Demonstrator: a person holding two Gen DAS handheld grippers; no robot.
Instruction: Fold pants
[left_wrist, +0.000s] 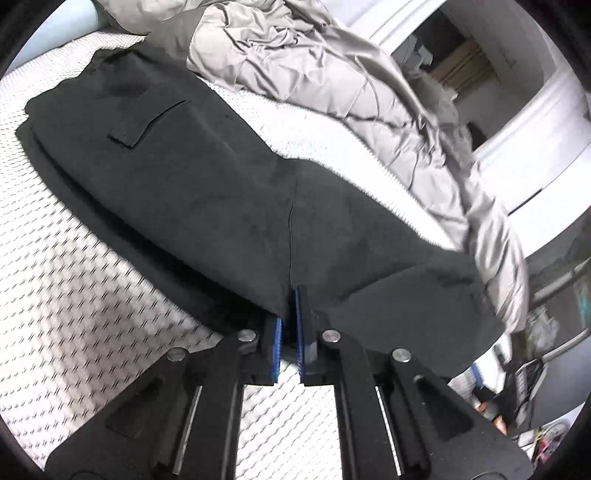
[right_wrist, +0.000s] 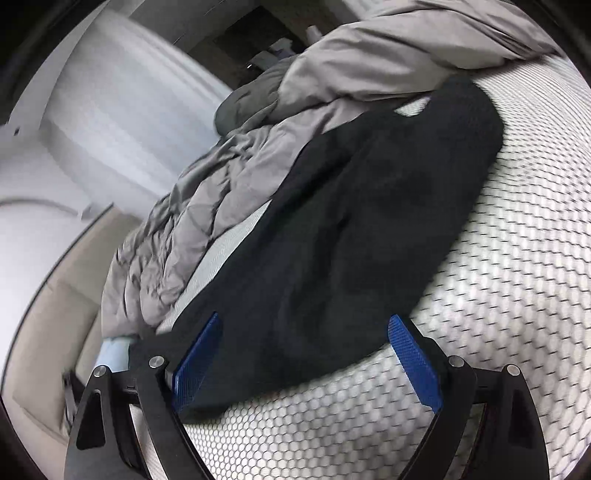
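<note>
The pants (left_wrist: 207, 184) lie spread on the bed (left_wrist: 74, 258), a dark length running from the upper left of my left view down to the lower centre. A pocket flap (left_wrist: 147, 125) shows near their upper-left end, and a seam runs down the middle toward my tongs. In my right view the pants (right_wrist: 351, 221) stretch from the upper right down to the lower left, flat over the bed's white honeycomb cover (right_wrist: 498, 295).

My left tongs (left_wrist: 290, 295) are clenched on the near edge of the pants at the lower centre of that view: the 2 blue pads (left_wrist: 300, 325) stand almost together with a pinch of dark cloth between them, right where the seam ends.

My right tongs (right_wrist: 304, 325) are released, with the 2 blue pads (right_wrist: 413, 354) well apart at the bottom of the frame. The near end of the pants lies between them; the left pad overlaps the cloth's edge, the right pad sits just beside it over the cover. I cannot tell whether either pad touches the cloth.

A crumpled grey duvet (left_wrist: 314, 74) lies just beyond the pants, along their far side, at the top of my left view and the upper left of my right view (right_wrist: 221, 177).
</note>
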